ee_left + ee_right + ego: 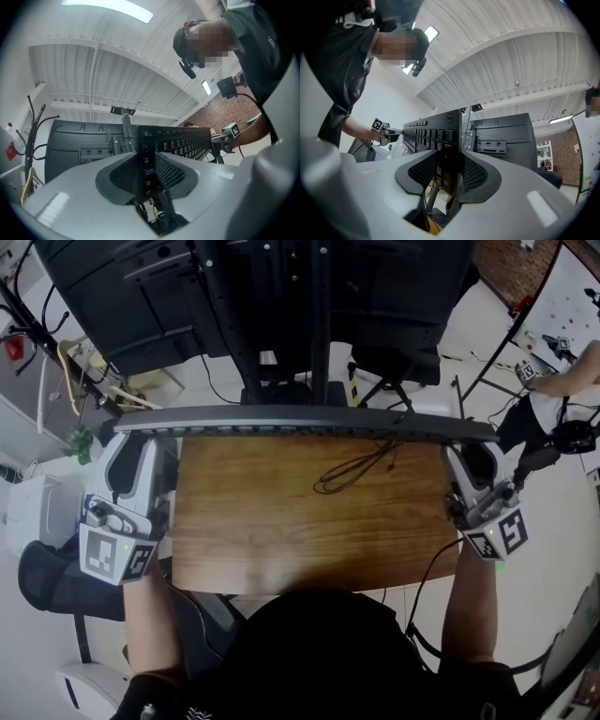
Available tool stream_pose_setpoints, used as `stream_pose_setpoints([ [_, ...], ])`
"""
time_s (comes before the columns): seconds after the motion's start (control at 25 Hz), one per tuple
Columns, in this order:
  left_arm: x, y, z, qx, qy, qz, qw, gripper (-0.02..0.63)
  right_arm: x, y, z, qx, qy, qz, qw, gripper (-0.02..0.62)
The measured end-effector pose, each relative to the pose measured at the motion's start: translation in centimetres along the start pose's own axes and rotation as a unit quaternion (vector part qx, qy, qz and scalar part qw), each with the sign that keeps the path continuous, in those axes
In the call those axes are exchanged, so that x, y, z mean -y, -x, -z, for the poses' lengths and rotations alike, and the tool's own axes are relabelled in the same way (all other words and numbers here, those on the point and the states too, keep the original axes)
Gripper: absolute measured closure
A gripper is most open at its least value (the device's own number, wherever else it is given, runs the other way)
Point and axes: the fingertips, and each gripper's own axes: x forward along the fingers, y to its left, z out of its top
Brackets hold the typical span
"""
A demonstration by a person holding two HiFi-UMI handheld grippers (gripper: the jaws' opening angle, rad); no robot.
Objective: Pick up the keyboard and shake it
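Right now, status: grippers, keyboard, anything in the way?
Left gripper, right gripper shut on keyboard ends. Keyboard lifted, on edge over table. Cable trails on table; monitor behind.

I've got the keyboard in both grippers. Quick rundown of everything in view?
keyboard: one, black, off the table, tipped on edge
cable: one, dark, looped on the table's far half
table: one, brown wood, under the keyboard
monitor: one, black, back showing, on a stand beyond the table
coat rack: one, black, far left
other person: one, upper right, away from the table
left gripper: one, grey, shut on the keyboard's left end
right gripper: one, grey, shut on the keyboard's right end
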Motion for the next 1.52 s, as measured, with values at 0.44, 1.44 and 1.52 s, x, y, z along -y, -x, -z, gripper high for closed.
stream_pose_setpoints([
  [0.44,1.8,1.7,10.9,-0.138,0.075,-0.013,0.9875,0.499,-0.9,1.9,10.3,-0.104,-0.125,-0.004,0.987,0.440],
  [1.44,9.0,11.4,35.6,-0.366,0.235,0.001,0.9004,0.500,-9.1,10.1,33.9,-0.331,-0.331,-0.022,0.884,0.442],
  [1.52,9.6,12.7,37.4,-0.385,0.251,-0.001,0.8880,0.500,-9.9,10.6,35.3,-0.351,-0.342,-0.026,0.871,0.442],
])
